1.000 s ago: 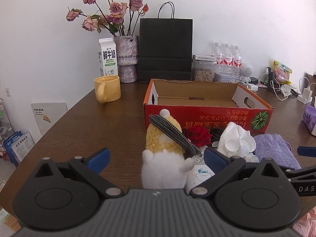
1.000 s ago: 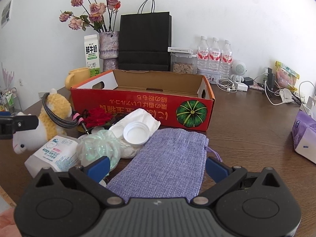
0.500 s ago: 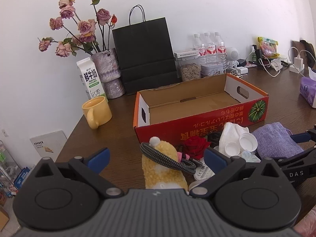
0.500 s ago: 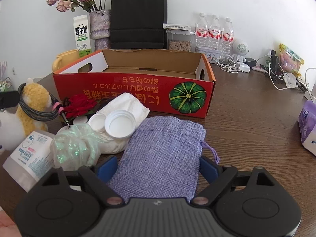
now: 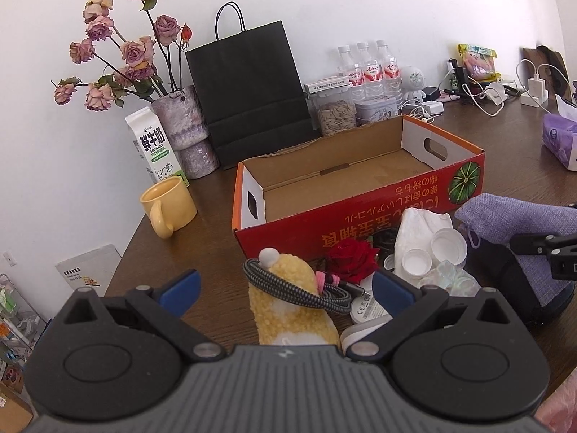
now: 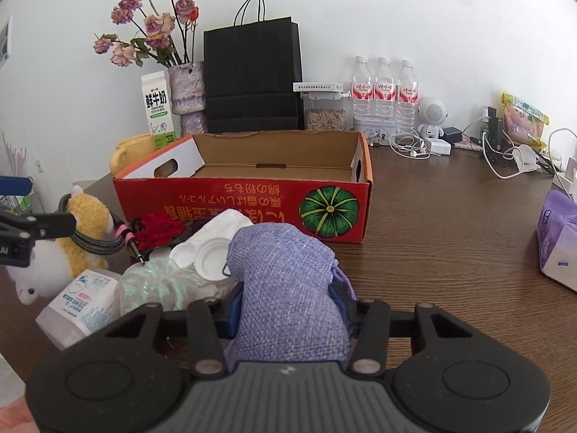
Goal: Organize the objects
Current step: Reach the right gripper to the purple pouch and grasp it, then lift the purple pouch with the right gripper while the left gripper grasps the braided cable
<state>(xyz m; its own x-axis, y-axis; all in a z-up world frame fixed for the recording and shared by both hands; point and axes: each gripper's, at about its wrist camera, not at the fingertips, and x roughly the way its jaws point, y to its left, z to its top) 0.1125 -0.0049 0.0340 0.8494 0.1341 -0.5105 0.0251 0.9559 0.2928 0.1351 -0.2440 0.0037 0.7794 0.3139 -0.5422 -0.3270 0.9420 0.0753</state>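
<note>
Surface: dark wood table [image 6: 450, 223], white wall behind.
Landmark: red cardboard box [image 6: 249, 198], open, nothing inside.
Behind box: black paper bag [image 6: 252, 75], dried roses in vase [image 6: 185, 90], milk carton [image 6: 157, 108], water bottles [image 6: 384, 90].
Front of box: plush toy [image 5: 288, 306] with coiled cable, red rose [image 5: 351, 259], white caps.
Right gripper [image 6: 288, 310]: jaws closing, lilac burlap pouch [image 6: 285, 274] pinched between them, bunched upward.
Left gripper [image 5: 285, 288]: spread wide around the plush, pads clear of it.

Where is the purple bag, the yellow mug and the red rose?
purple bag [image 6: 285, 270], right wrist view, middle of the cloth.
yellow mug [image 5: 173, 204], left wrist view, its side wall.
red rose [image 5: 355, 258], left wrist view, the petals.
</note>
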